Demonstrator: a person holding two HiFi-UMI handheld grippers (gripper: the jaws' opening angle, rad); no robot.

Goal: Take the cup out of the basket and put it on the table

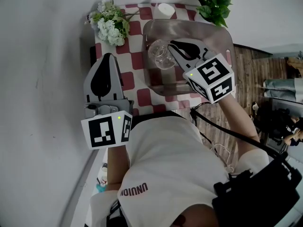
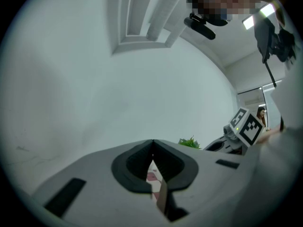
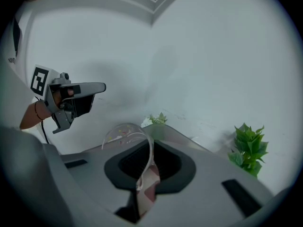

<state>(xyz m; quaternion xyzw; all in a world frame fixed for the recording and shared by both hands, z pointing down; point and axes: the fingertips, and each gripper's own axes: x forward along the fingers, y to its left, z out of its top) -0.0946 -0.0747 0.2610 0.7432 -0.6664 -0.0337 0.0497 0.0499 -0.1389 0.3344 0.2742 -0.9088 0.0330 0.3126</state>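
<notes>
One glass cup (image 1: 160,55) is pinched by the right gripper (image 1: 173,46) over the basket (image 1: 222,34), the left gripper (image 1: 108,58) pressed together empty; placement on the table (image 1: 137,96) is awaited.

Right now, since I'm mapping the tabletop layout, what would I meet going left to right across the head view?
white flower bunch → clear glass cup → green leafy plant

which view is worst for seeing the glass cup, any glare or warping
Head view: evenly lit, but the clear cup shows only as faint highlights over the basket. Right gripper view: fisheye bend and dark corners, and the cup's rim is a thin outline above the right gripper. Left gripper view: the ceiling light flares at top right, and no cup shows.
</notes>
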